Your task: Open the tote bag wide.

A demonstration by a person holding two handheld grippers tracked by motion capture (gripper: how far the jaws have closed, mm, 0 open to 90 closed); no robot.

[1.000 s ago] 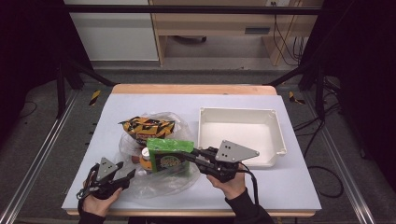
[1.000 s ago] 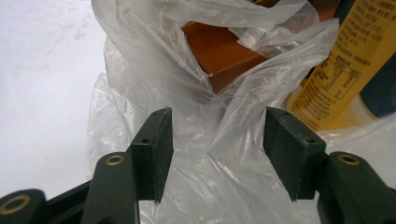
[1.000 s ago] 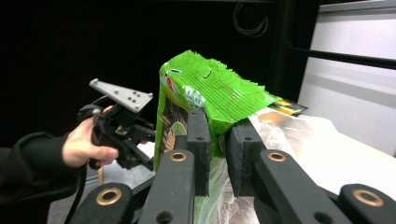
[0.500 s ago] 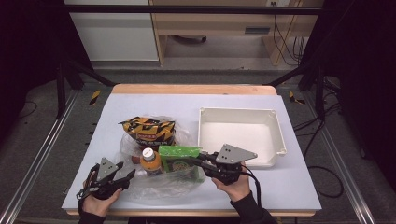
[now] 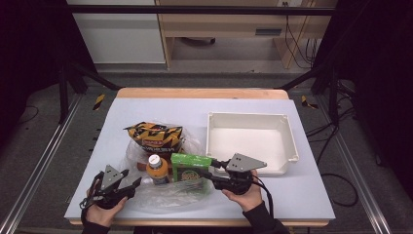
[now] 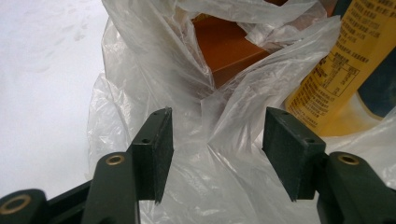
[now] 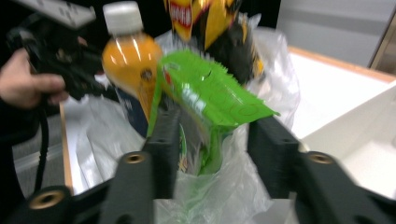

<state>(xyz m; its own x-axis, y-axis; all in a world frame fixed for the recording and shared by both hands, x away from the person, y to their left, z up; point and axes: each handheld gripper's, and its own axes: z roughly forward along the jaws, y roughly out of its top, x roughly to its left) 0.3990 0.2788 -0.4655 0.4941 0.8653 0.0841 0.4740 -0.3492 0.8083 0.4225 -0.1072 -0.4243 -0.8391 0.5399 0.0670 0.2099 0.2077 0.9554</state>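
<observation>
Table (image 5: 146, 109): bottle (image 5: 157, 168) beside green packet (image 5: 190, 166).

table (image 5: 146, 112) is lit bright and even from above, dark all round it. my right gripper view is motion-blurred, green packet (image 7: 210, 98) smeary; left one's sharp, bag (image 6: 154, 70) glary.

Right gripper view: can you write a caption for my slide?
Right gripper, jaws just opened, letting go of a green snack packet in the plastic bag beside an orange juice bottle.

Black jaws; brass screws; dark sleeves (image 5: 265, 220)
</observation>
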